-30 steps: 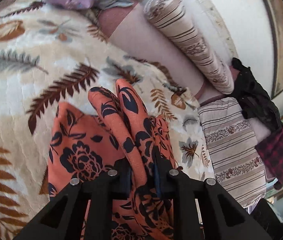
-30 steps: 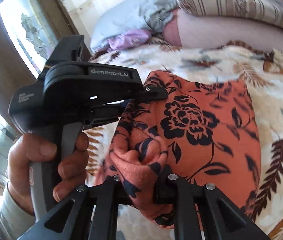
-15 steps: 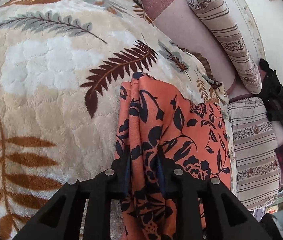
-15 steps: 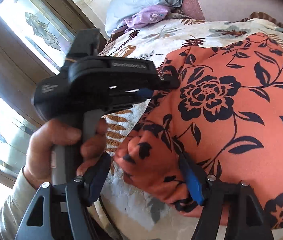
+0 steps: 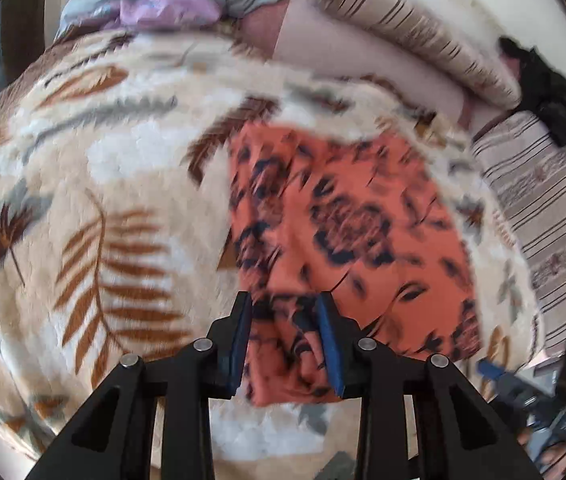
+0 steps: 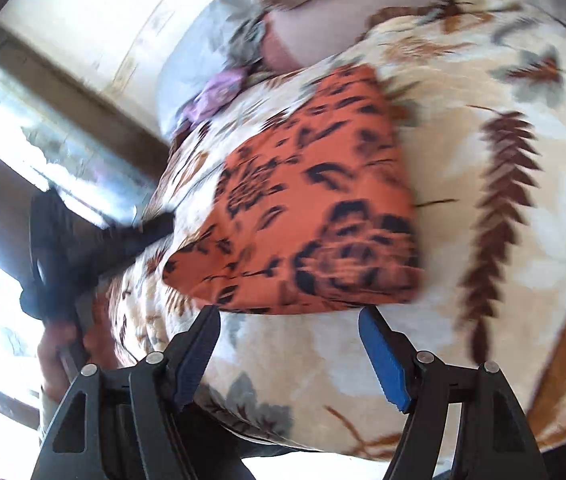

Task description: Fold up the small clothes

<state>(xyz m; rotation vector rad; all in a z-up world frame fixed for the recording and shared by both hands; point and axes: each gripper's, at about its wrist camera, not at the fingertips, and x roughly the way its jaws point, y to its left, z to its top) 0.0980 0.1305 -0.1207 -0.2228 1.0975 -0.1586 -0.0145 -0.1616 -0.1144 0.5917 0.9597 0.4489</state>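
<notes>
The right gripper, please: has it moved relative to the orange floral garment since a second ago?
Yes. The right gripper has let go and drawn back: its fingers stand open, clear of the orange floral garment on the leaf-print blanket.

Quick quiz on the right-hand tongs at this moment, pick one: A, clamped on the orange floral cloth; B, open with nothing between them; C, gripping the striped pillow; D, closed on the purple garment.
B: in the right wrist view the right tongs stand spread wide over the leaf-print blanket, with the orange floral cloth lying beyond their tips, not between them.
</notes>
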